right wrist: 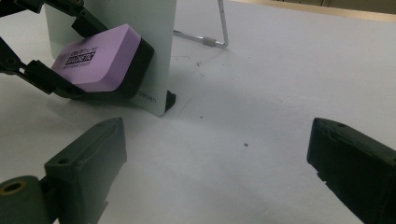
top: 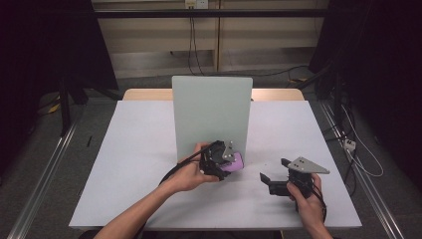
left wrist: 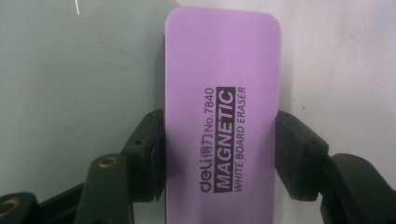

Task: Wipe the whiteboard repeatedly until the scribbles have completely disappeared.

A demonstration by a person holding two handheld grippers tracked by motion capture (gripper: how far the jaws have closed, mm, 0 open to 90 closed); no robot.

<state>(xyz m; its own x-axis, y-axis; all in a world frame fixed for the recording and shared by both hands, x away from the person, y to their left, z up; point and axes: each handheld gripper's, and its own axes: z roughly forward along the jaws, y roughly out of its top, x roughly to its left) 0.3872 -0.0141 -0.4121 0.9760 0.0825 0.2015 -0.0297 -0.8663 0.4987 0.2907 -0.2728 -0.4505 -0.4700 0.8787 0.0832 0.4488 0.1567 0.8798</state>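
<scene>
Dim room, white-topped desk [top: 149,189] with dark floor and cabling around it.

Nearest, right side: right gripper [top: 276,180] in the person's right hand, low over the desk, grey three-cornered plate on top. Its fingers [right wrist: 88,163] stand wide apart, nothing between them, bare desk in the gap in the right gripper view.

Next, centre: left gripper [top: 226,162] in the person's left hand, fingers [left wrist: 147,149] clamped on the long sides of a purple magnetic whiteboard eraser [left wrist: 222,116]. Label reads "deli No.7840 MAGNETIC WHITE BOARD ERASER". The eraser has a purple top and a black underside, seen in the right gripper view [right wrist: 100,58].

Eraser position: at the lower right corner of the small upright whiteboard [top: 211,114], black side towards the board face, tilted in the right gripper view; looks pressed on or just off the surface, cannot tell which. Bottom end just above the desk.

Behind: the board stands mid-desk on a black foot [right wrist: 170,100] at its bottom edge, with a wire stand leg [right wrist: 219,32] visible behind it. The desk's wooden edge [top: 278,94] shows past the white top.
</scene>
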